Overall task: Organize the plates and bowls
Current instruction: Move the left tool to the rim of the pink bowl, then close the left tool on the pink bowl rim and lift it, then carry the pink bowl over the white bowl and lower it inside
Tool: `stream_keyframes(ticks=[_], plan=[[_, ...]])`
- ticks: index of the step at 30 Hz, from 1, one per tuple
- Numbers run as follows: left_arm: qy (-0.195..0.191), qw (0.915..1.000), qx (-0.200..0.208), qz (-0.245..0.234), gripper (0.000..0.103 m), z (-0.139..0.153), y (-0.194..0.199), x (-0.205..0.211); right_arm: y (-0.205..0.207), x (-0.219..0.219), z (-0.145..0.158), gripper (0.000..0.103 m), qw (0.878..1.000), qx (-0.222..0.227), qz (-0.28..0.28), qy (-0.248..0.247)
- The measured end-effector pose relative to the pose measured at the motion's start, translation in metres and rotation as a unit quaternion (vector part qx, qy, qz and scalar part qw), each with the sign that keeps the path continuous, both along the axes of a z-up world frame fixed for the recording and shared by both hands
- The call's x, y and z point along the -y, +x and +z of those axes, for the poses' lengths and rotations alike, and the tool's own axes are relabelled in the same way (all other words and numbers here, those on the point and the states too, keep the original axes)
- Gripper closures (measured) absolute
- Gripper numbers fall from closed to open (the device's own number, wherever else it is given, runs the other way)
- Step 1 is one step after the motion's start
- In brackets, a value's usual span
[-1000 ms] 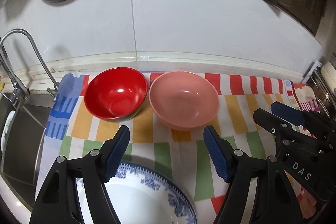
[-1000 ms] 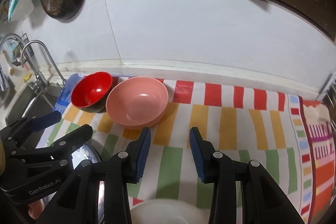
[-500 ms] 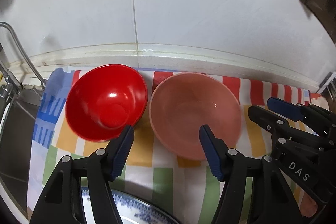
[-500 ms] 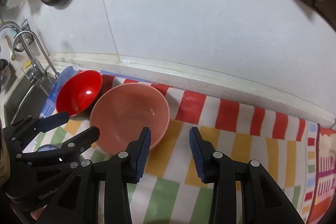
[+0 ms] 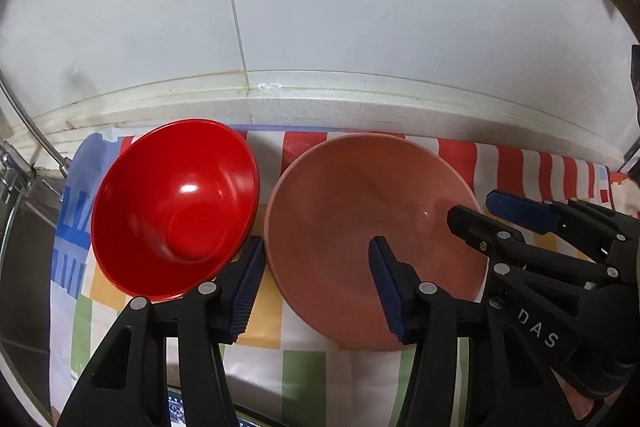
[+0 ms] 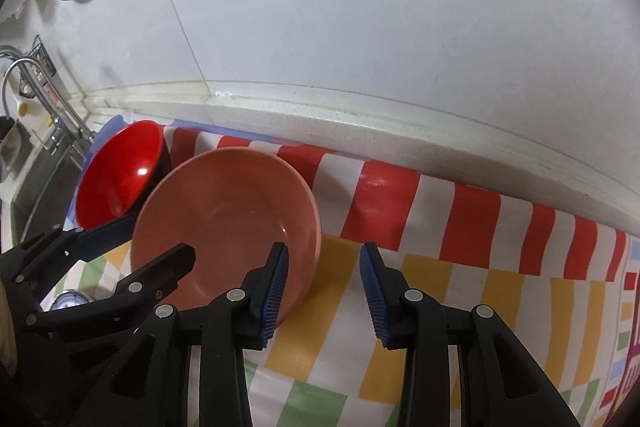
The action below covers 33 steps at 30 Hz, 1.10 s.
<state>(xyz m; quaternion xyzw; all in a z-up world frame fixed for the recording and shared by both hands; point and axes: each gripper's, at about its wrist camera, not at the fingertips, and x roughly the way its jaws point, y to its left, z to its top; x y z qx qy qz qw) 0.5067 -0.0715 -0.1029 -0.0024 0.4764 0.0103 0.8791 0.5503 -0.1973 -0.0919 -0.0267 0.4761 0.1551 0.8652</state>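
Against the wall, on the striped cloth (image 6: 472,215), the pink bowl (image 5: 360,227) and red bowl (image 5: 172,203) sit side by side, unstacked; nothing is sorted yet, I judge. My left gripper (image 5: 316,287) has just been closing astride the pink bowl's near rim, pads not visibly pressing. My right gripper (image 6: 323,291) straddles its other edge, part-open, holding nothing. Both came closer than 1 second ago.
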Motion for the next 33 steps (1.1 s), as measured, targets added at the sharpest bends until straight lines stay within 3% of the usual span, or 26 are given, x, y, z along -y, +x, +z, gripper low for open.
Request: stream_keyframes(ticks=[10, 18, 33], plan=[[0.022, 0.9997, 0.003, 0.014, 0.084, -0.006, 0.012, -0.007, 0.005, -0.005, -0.013, 0.087, 1.000, -0.012, 0.000, 0.000], [0.007, 0.9999, 0.010, 0.011, 0.084, 0.005, 0.005, -0.007, -0.003, -0.004, -0.003, 0.087, 1.000, 0.006, -0.007, -0.015], [-0.028, 0.9979, 0.054, -0.022, 0.084, 0.053, -0.046, 0.003, -0.059, 0.016, 0.051, 0.087, 0.998, 0.039, -0.048, -0.010]])
